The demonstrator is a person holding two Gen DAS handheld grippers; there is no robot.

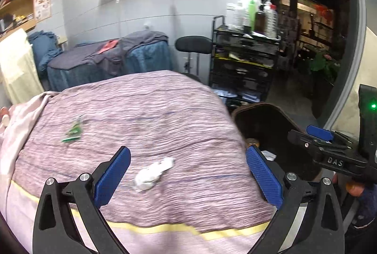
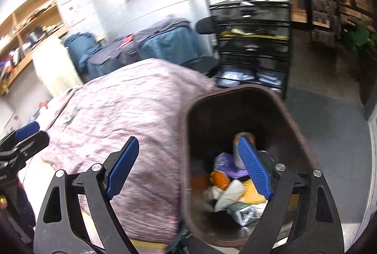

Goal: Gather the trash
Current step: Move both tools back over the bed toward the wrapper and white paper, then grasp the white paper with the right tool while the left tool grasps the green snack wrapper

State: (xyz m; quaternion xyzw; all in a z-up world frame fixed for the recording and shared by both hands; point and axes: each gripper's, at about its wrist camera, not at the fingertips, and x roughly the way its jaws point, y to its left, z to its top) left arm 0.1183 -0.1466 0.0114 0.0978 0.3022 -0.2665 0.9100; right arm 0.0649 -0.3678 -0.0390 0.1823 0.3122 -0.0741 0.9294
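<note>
Left gripper [image 1: 188, 174]: jaws wide apart, nothing between the ribbed blue pads [image 1: 113, 177]; pointing down over the bed; crumpled white tissue [image 1: 153, 174] lies on the cover just ahead of the gap, slightly toward the pad at 9 o'clock, touching neither.

Right gripper [image 2: 188, 167]: jaws likewise wide, empty; its 3 o'clock pad is seen against the mouth of the brown bin [image 2: 294, 127], its 9 o'clock pad over the bed; whether it hangs inside the rim, cannot tell.

Handling, judged: tissue is a soft wad, very light, compressible, no stiffness; not fragile, not slippery; should take a pinch across its narrow middle, pads closing nearly full to get any bite; risk is catching the cover with it.

Second item: green wrapper [image 1: 73, 130], at 10 o'clock from the left gripper, well apart from the tissue; looks a thin crinkly film, flat and glossy; probably harder to lift; blur hides detail.

Surfaces: bed cover [image 1: 165, 112] pinkish-mauve, fine crinkled weave, soft, yellow stripe near the edge; bin smooth, rigid, rounded-rectangular, just beside the bed at 3 o'clock, part full of mixed wrappers and paper [image 2: 226, 192].
</note>
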